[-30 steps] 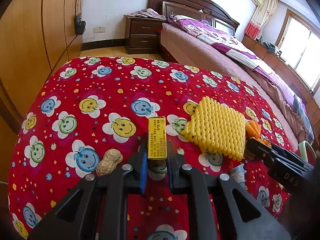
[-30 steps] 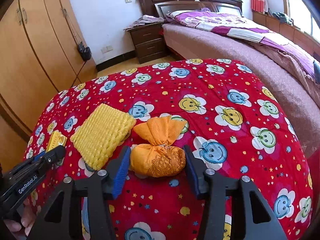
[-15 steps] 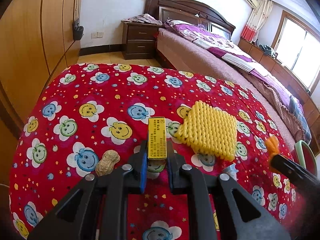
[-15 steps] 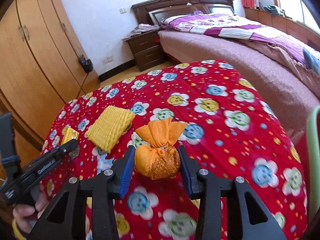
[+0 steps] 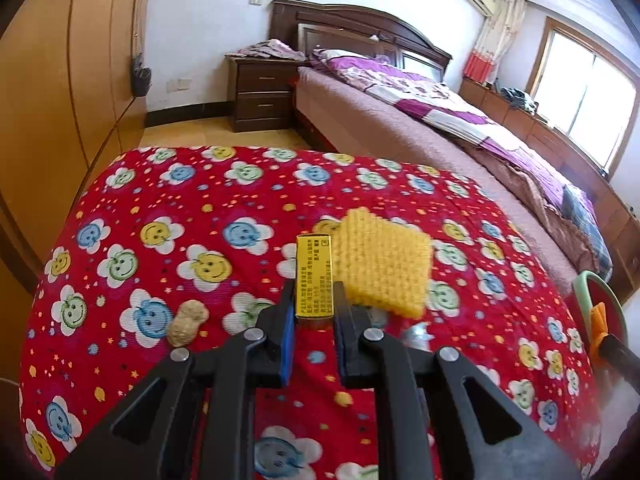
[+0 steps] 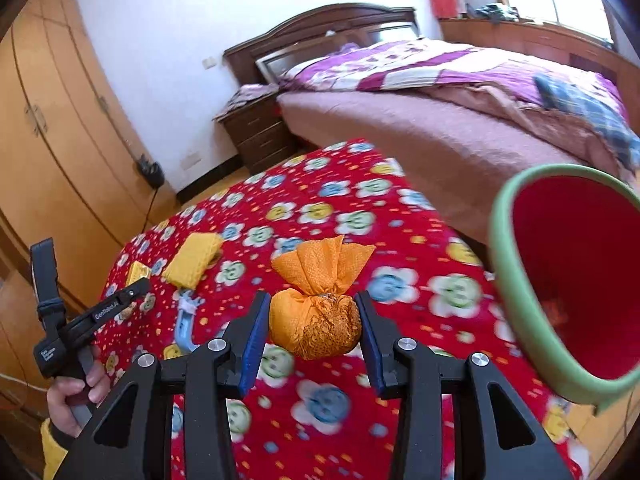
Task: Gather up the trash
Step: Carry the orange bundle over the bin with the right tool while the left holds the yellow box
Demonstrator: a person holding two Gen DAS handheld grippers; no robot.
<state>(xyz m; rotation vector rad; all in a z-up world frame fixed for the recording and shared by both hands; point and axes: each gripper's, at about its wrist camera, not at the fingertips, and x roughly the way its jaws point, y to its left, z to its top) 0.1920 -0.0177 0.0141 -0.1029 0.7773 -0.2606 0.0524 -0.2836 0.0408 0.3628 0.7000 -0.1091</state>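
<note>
1. Left gripper point(image 5: 314, 312): both fingers pinch one small yellow box point(image 5: 314, 276), centre of the left wrist view.
2. Right gripper point(image 6: 314, 322): both fingers clamp one tied orange bag point(image 6: 316, 312), centre frame, above the red quilt point(image 6: 320, 404).
3. On the quilt: one yellow foam net point(image 5: 382, 262), one peanut point(image 5: 187, 322), one blue scrap point(image 6: 186, 320).
4. One green-rimmed red bin point(image 6: 516, 300) at right of the right wrist view.

Red smiley-flower quilt point(image 5: 240, 208); bed point(image 5: 420, 120) beyond, nightstand point(image 5: 260, 92) beside it, wardrobe point(image 5: 60, 80) left.
</note>
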